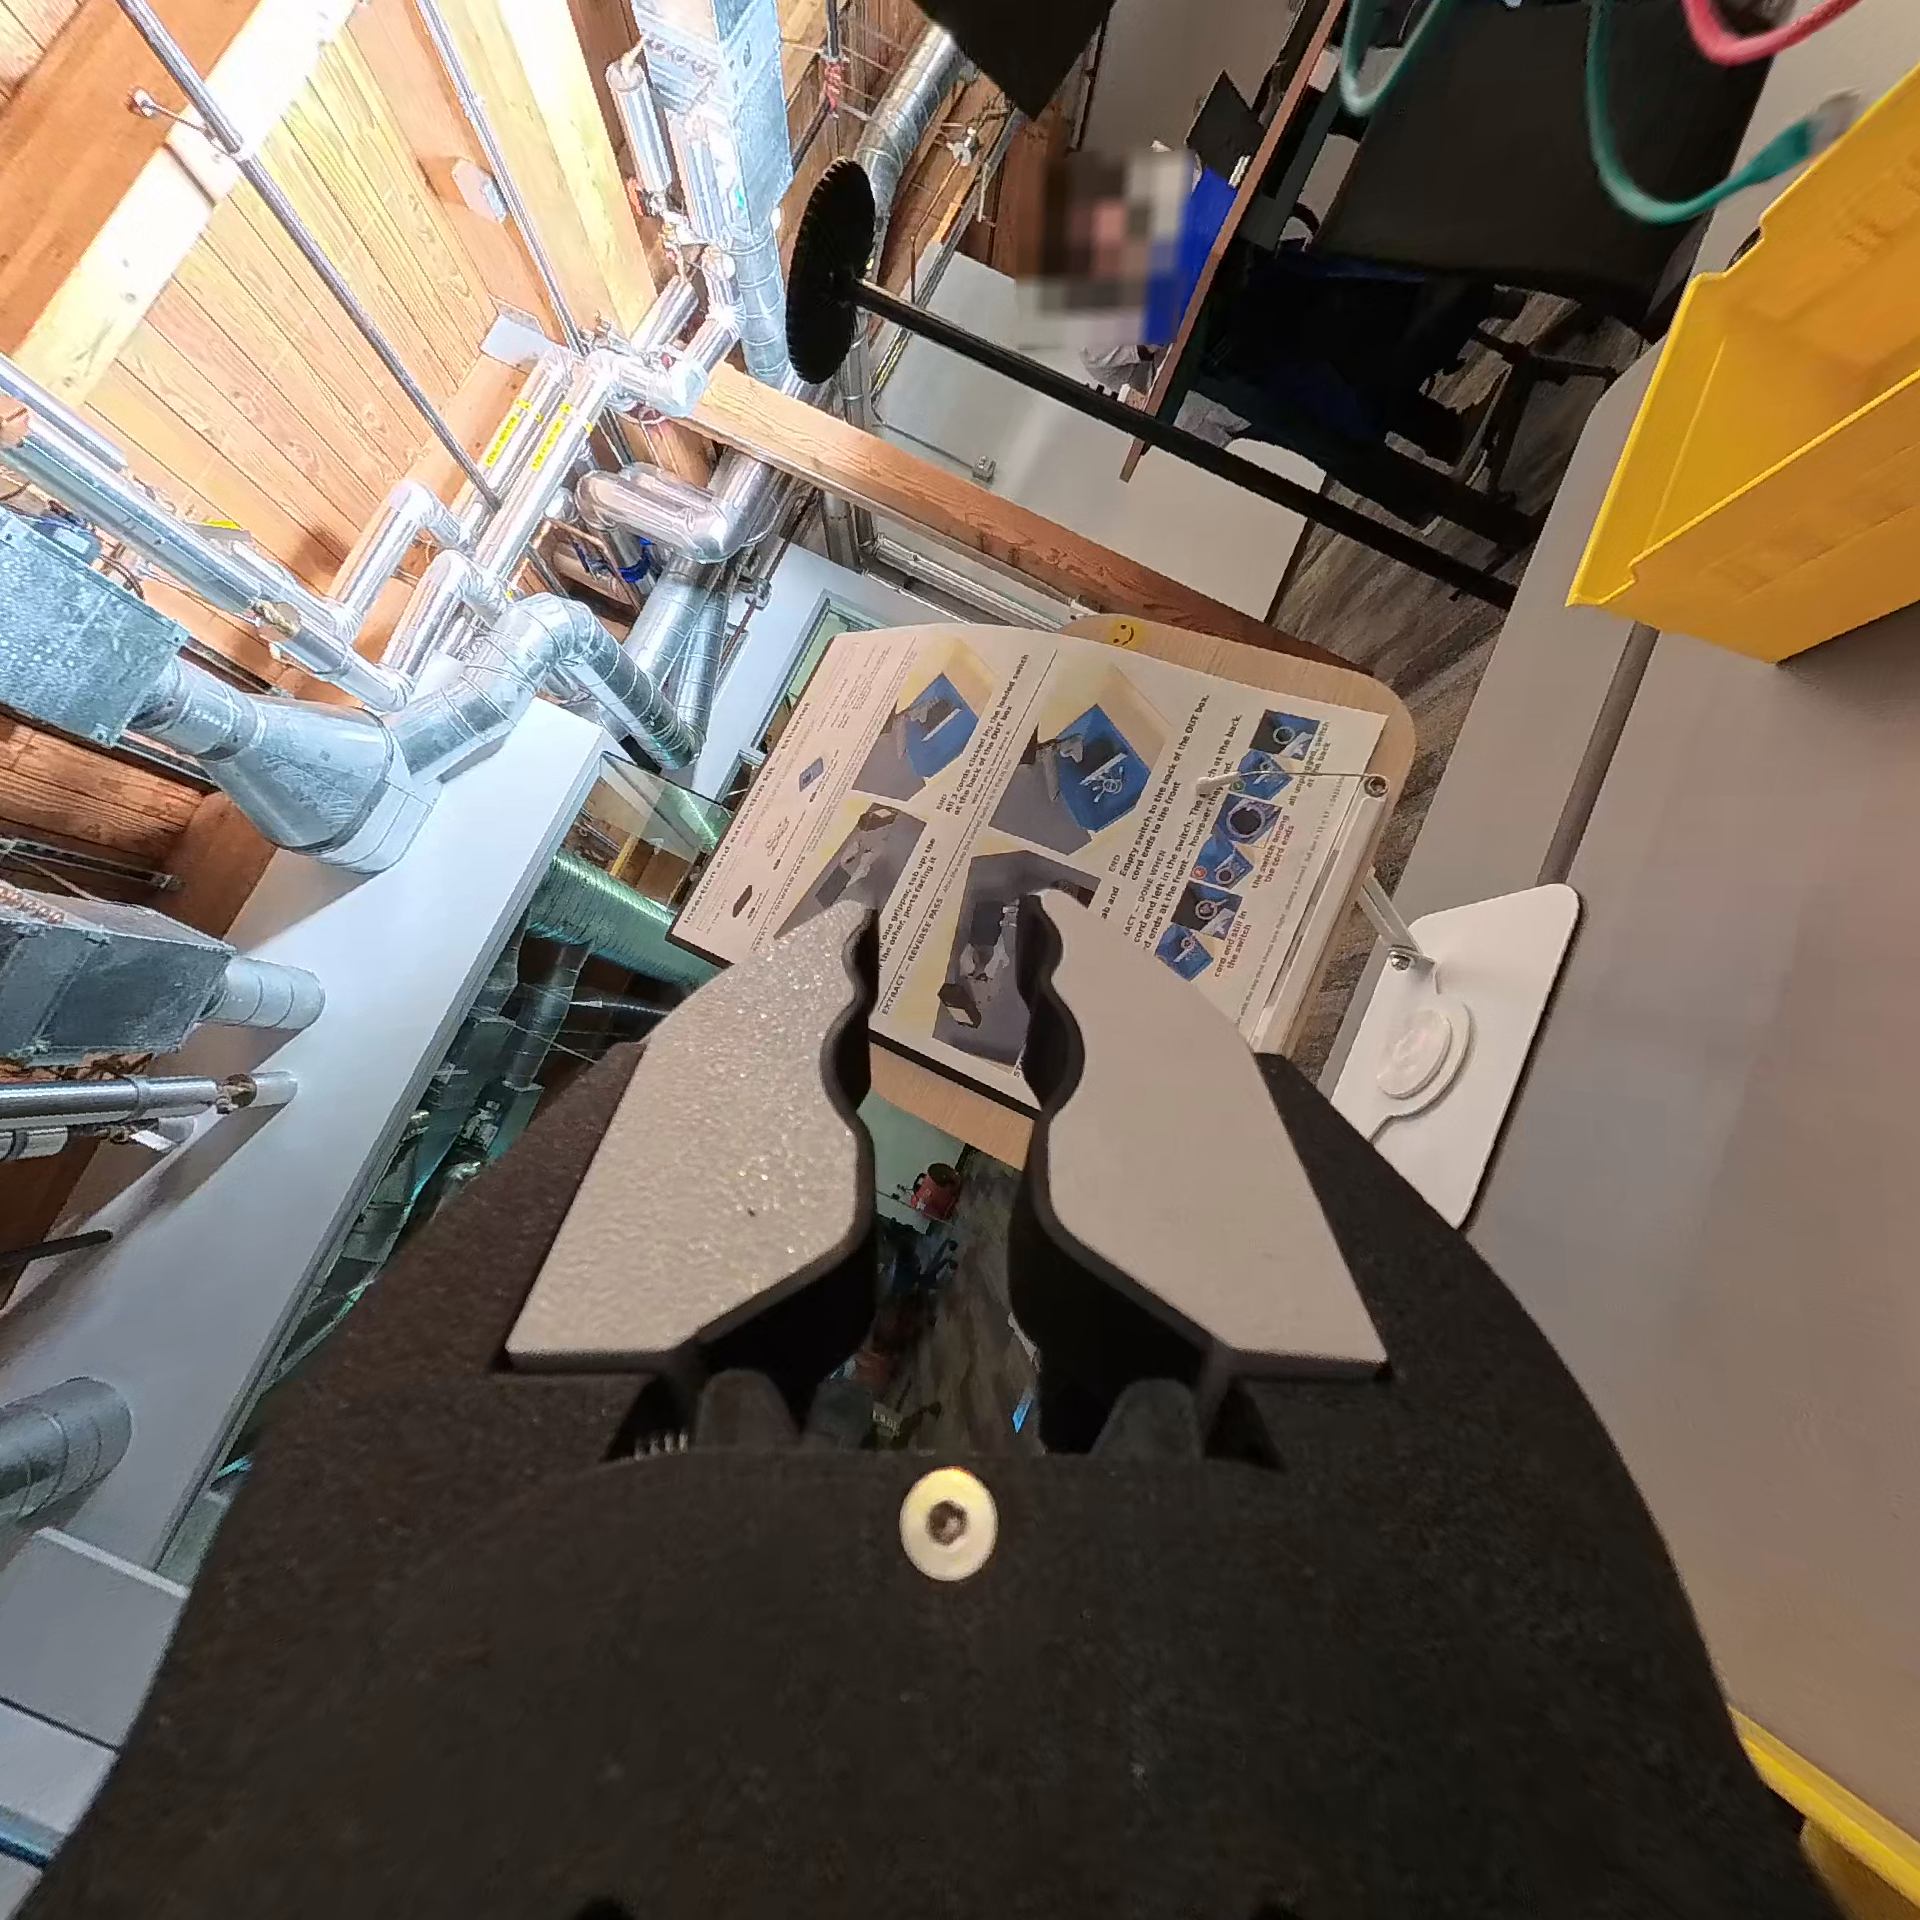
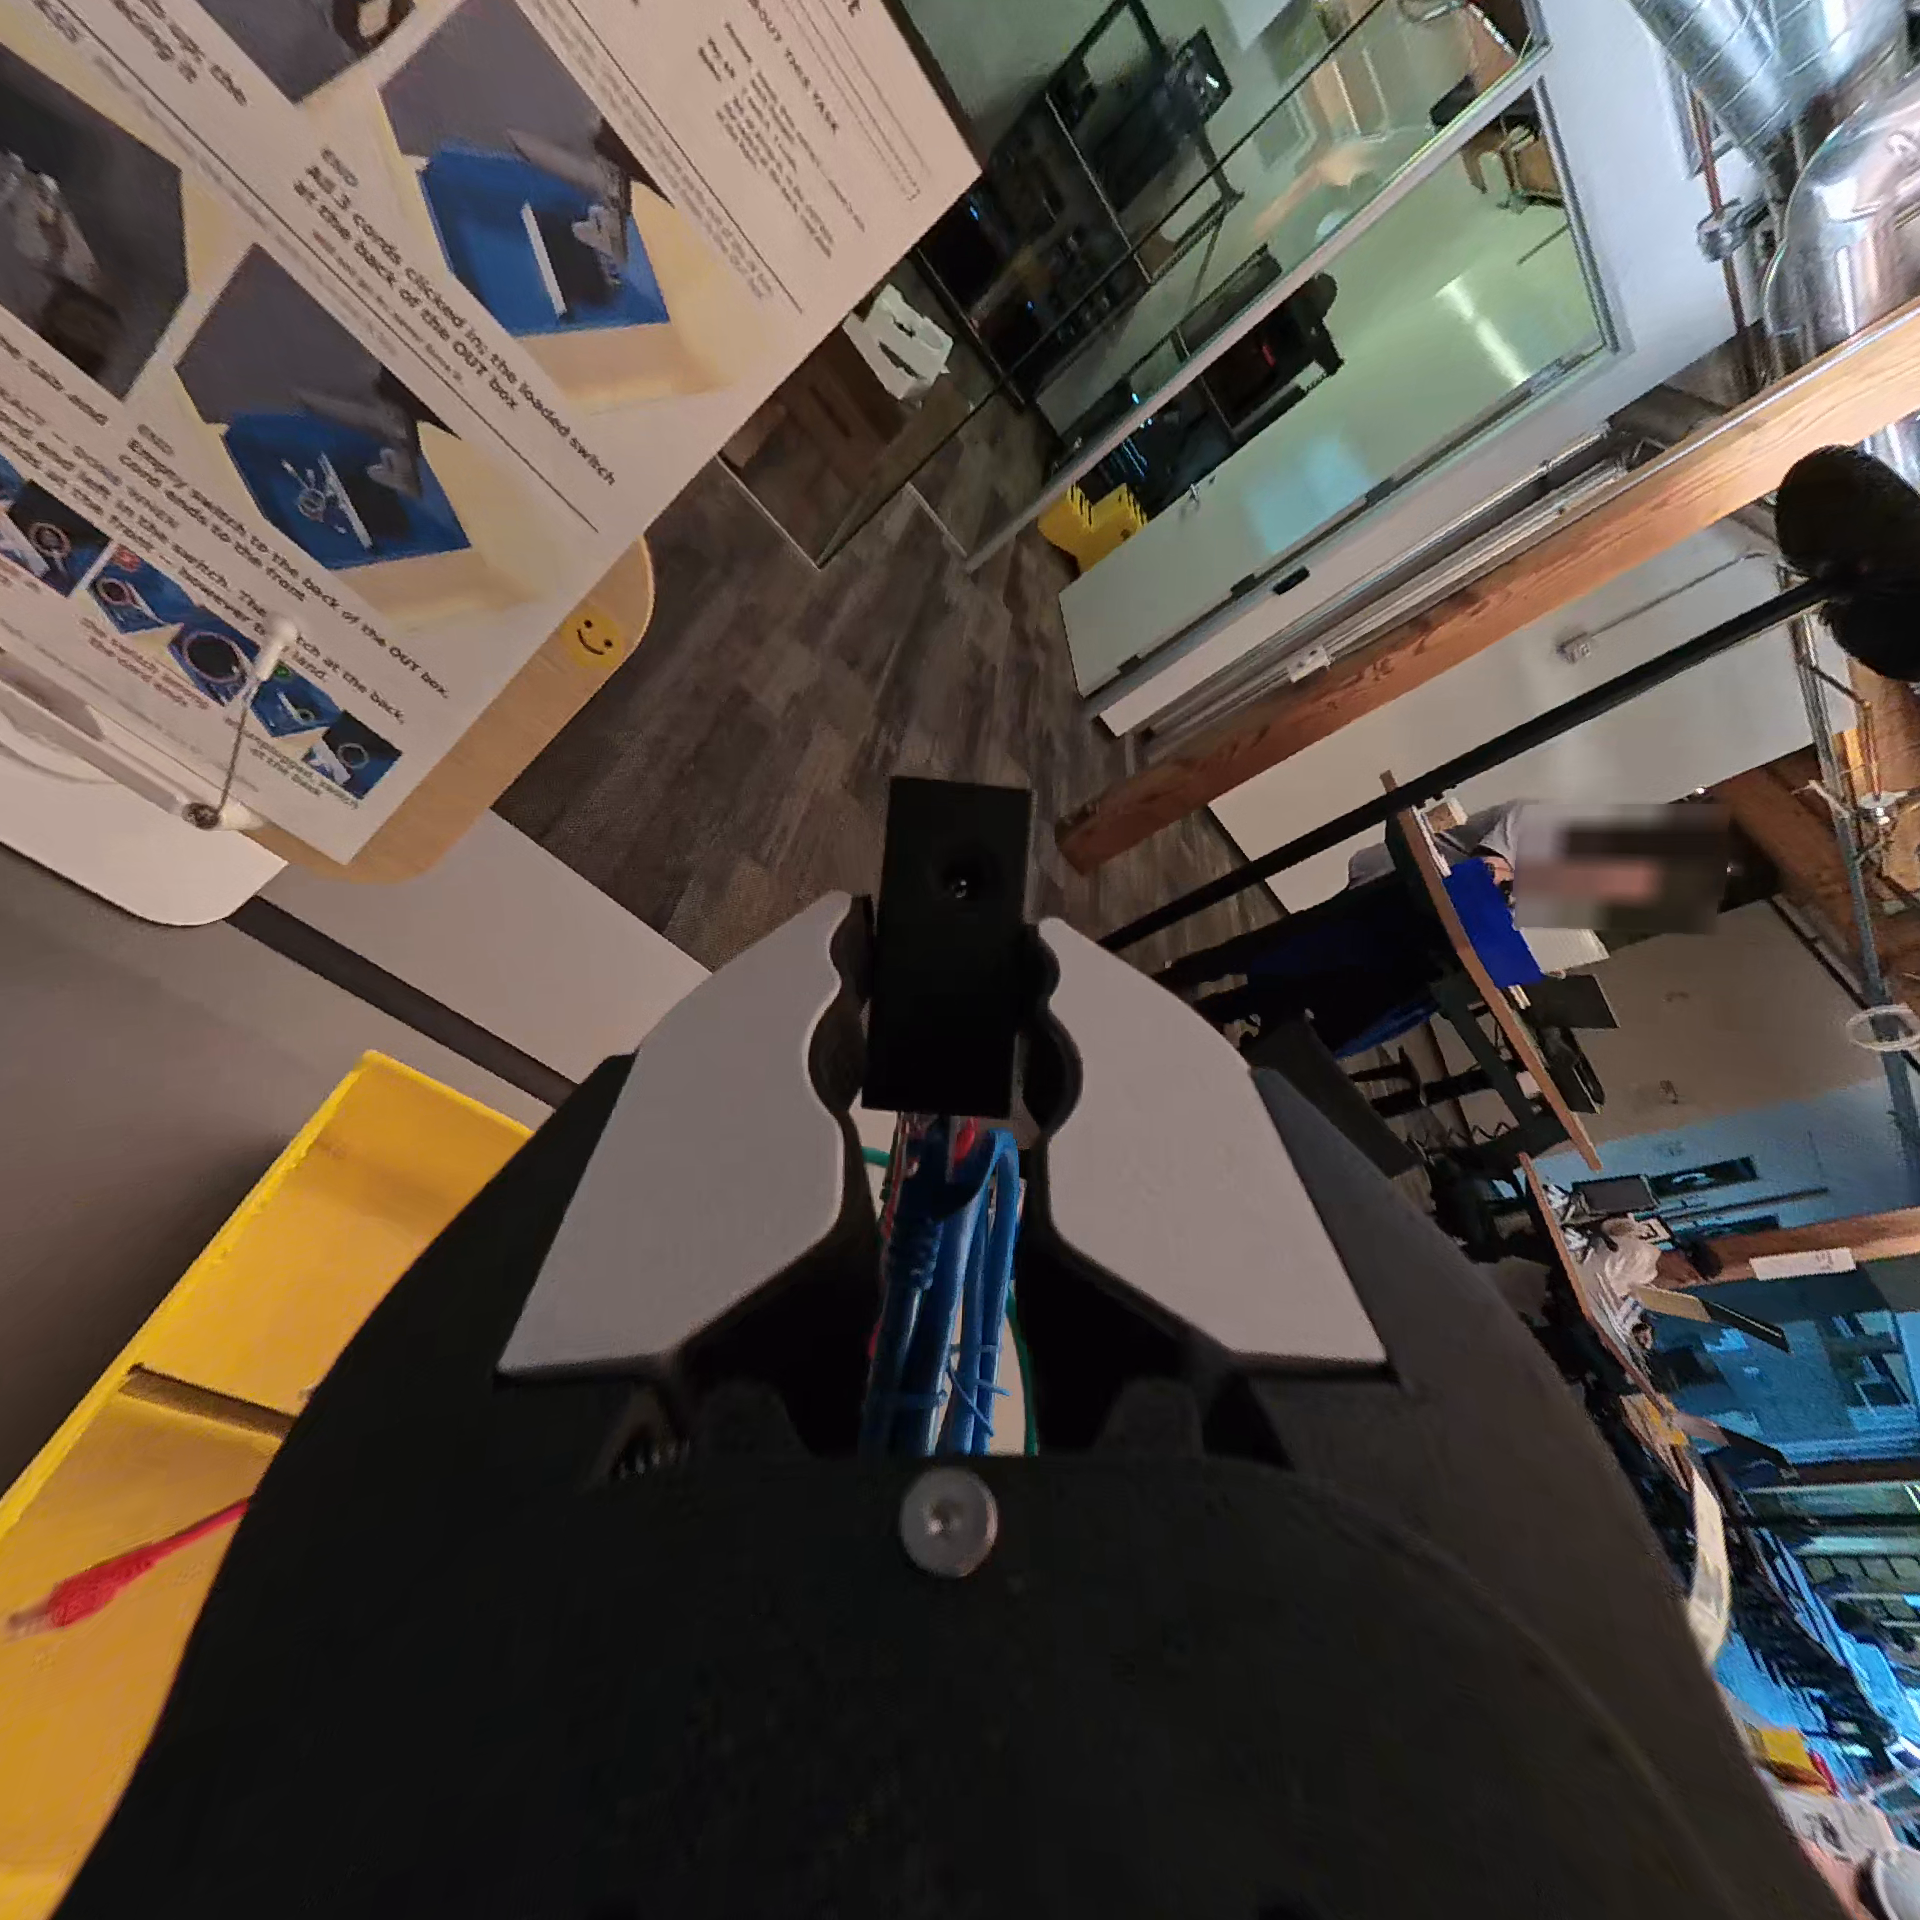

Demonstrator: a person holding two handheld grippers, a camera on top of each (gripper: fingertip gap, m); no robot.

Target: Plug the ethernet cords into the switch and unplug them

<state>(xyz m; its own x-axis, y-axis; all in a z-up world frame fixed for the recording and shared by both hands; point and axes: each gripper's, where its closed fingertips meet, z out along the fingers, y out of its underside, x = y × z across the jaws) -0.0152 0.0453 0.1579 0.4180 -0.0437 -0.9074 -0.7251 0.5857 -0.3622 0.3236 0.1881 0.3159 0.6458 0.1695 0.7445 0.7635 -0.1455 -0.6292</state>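
My right gripper [image 2: 948, 940] is shut on a small black switch [image 2: 951, 997] and holds it up in the air, tilted sideways. Blue cords [image 2: 956, 1299] and a green cord [image 2: 1027, 1392] hang from the switch between the fingers. A red cord end [image 2: 94, 1590] dangles over the yellow bin [image 2: 260, 1299]. My left gripper [image 1: 945, 914] is open and empty, raised and aimed at the instruction board [image 1: 1039, 810]. In the left wrist view a green cord plug [image 1: 1704, 197] and a red cord [image 1: 1756, 42] hang at the top right.
A grey table [image 1: 1714, 1143] carries a yellow bin [image 1: 1766, 416] and the board's white stand base [image 1: 1455, 1018]. The instruction board also shows in the right wrist view [image 2: 312, 364]. Behind are desks, a black pole, ceiling ducts and a person with a blurred patch. There is about 40 cm between the tips of the two grippers.
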